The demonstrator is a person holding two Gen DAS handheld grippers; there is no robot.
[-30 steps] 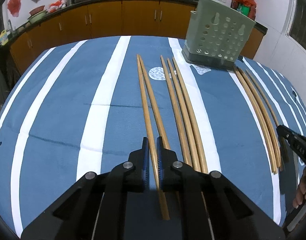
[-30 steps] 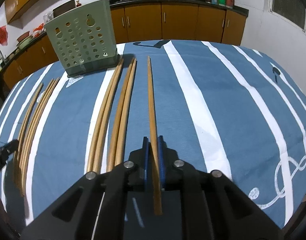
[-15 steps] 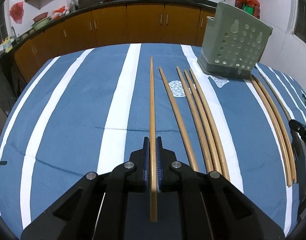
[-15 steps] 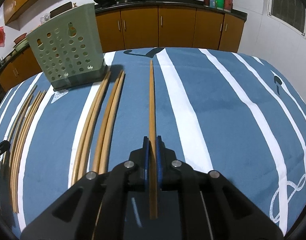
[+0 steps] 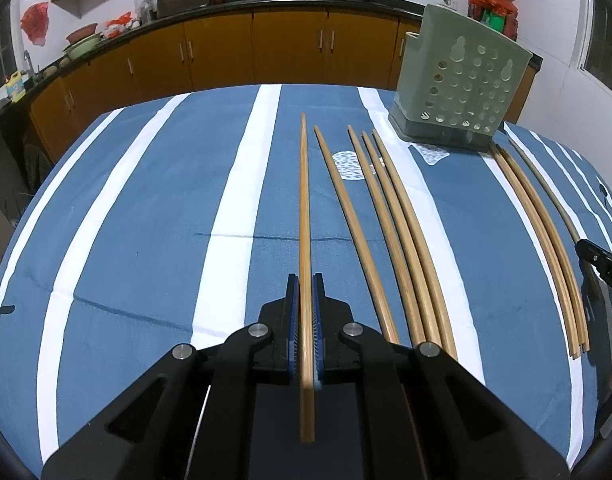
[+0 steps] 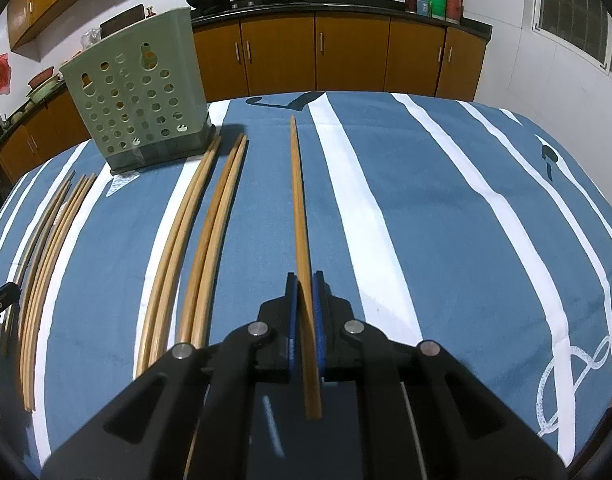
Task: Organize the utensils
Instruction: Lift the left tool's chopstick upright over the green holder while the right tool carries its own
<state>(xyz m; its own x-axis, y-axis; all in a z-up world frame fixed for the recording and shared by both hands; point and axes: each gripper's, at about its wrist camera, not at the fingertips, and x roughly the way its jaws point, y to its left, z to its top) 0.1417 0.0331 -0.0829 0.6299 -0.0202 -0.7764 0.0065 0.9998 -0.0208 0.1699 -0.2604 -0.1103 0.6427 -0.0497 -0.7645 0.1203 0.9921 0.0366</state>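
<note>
My left gripper is shut on one long wooden chopstick, held above the blue striped tablecloth and pointing away. My right gripper is shut on another wooden chopstick, also lifted. A green perforated utensil holder stands at the far right of the left wrist view and it also shows at the far left in the right wrist view. Several loose chopsticks lie on the cloth right of my left gripper, and more lie left of my right gripper.
The table has a blue cloth with white stripes. A further bundle of chopsticks lies near the right edge, beside the other gripper's tip. Wooden kitchen cabinets and a counter with woks run behind the table.
Both grippers have risen with their chopsticks, which now point straight ahead off the cloth. The left chopstick has separated from its neighbour on the table.
</note>
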